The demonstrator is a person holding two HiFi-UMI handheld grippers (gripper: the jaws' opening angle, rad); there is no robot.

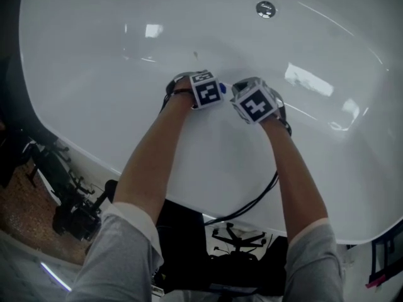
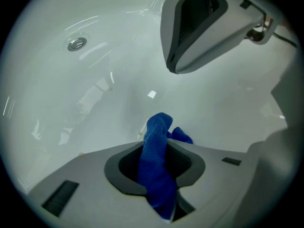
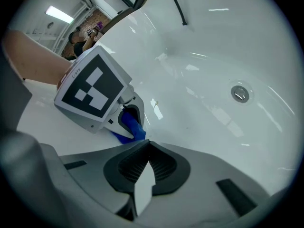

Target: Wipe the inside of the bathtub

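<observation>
Left tongs (image 2: 160,169) clamp a blue cloth (image 2: 156,137), mid frame in the head view, down inside the bathtub (image 1: 113,49). Right tongs (image 3: 142,165) pinched together, empty, just beside. Risks: cloth drags out of the narrow grip on the slick side; tongs knock together.

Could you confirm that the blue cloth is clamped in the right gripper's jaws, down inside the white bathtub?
Not quite: the blue cloth is clamped in the left gripper, not the right gripper, as the left gripper view shows. It is indeed down inside the white bathtub.
</observation>
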